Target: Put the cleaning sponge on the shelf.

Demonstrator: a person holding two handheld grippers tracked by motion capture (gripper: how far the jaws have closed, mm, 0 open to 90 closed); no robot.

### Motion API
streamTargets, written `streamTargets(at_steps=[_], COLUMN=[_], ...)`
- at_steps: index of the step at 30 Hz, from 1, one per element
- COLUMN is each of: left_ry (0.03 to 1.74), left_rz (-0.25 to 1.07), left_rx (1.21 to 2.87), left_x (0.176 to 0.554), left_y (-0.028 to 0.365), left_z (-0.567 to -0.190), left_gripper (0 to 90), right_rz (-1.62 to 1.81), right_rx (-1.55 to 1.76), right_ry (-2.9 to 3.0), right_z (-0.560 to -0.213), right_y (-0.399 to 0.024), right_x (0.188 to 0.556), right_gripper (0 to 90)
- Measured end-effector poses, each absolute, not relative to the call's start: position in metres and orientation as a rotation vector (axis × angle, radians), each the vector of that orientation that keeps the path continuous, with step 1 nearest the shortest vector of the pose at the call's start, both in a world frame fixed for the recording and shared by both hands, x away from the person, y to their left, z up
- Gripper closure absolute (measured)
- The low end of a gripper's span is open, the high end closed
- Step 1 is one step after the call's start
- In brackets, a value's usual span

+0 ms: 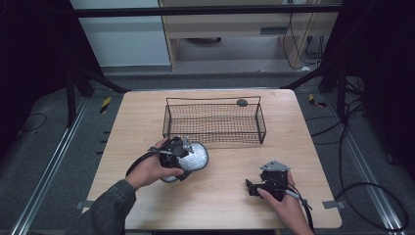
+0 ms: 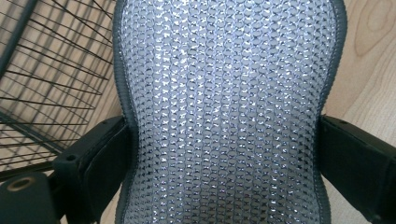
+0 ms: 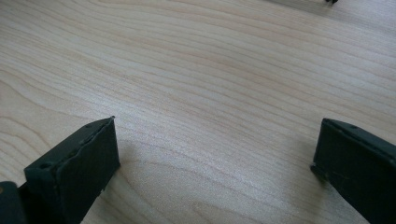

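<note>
Left hand-held gripper [image 1: 188, 157] clamps one silver mesh pad [image 1: 195, 156], oval, shiny scaly weave with dark stitched rim, just in front of the one black wire basket [image 1: 214, 121]. Jaws pinch the pad's narrowed waist. Right hand-held gripper [image 1: 250, 186] rests low on the pale wood-grain tabletop [image 1: 225, 196], jaws wide apart, nothing between. Two forearms enter from below, left one in a dark sleeve [image 1: 110, 205].

even overhead light, dark surroundings, glints on mesh, sharp focus.
</note>
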State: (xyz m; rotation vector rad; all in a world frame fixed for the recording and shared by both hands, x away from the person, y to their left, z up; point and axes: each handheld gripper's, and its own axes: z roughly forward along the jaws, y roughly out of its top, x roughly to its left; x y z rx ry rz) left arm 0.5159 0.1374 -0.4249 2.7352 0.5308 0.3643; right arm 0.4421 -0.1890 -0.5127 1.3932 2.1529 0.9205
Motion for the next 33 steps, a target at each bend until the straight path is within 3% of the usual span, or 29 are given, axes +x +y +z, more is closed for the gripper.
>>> streamTargets(at_steps=[33], left_ry=[0.474], left_rz=[0.58], left_rx=[2.721], left_x=[0.549], left_y=[0.133], left_z=[-0.359], left_gripper=[5.9], right_rz=[0.922], right_rx=[1.362], right_ry=[2.164], right_z=[-0.514], right_y=[-0.191], right_x=[0.443], right_gripper=[0.4])
